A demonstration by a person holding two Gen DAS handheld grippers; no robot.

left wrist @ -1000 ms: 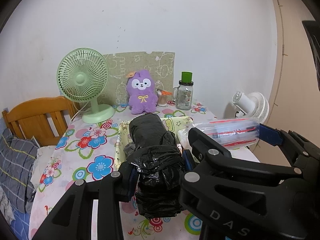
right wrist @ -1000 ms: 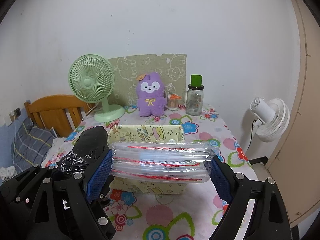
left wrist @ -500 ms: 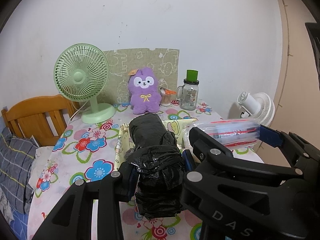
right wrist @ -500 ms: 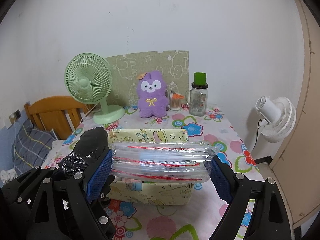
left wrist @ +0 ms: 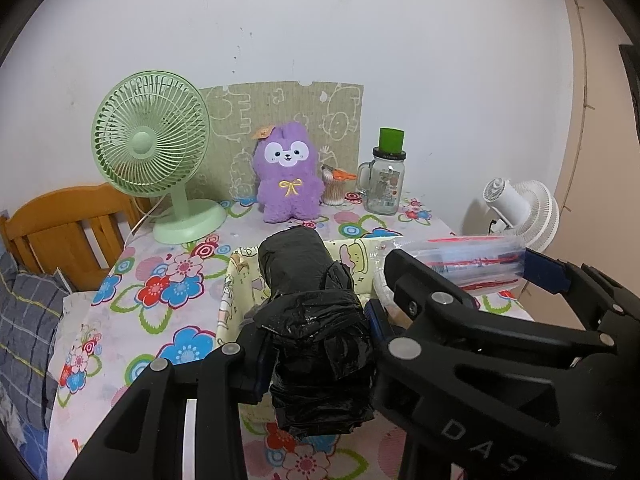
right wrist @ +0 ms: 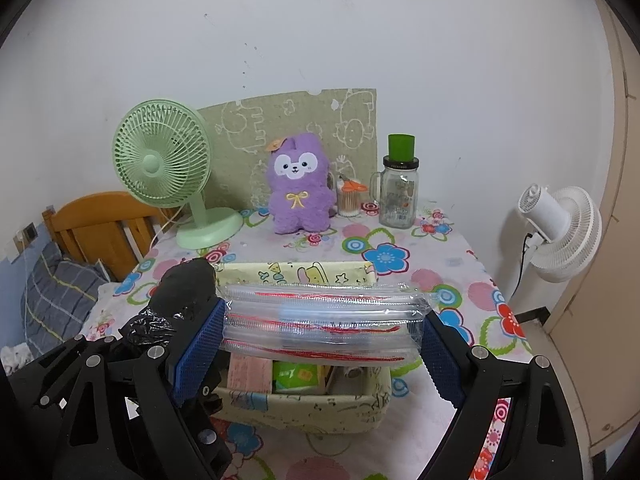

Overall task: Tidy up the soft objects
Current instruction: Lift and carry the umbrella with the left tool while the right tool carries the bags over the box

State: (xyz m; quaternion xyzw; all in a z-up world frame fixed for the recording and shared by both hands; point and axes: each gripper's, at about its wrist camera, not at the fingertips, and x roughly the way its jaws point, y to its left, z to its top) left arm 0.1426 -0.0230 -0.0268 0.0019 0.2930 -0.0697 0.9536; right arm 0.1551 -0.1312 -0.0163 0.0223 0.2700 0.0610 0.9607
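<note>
black bag roll, purple plush, floral tablecloth

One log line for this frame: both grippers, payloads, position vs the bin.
left gripper: shut on black bag roll | right gripper: shut on clear zip-bag pack | both over yellow fabric bin

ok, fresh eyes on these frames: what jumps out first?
Probably the two loads up front: the left gripper is shut on a black plastic roll, and the right gripper holds a clear bag pack over the yellow basket. Behind them, a purple plush toy sits against the wall beside a green fan.
</note>
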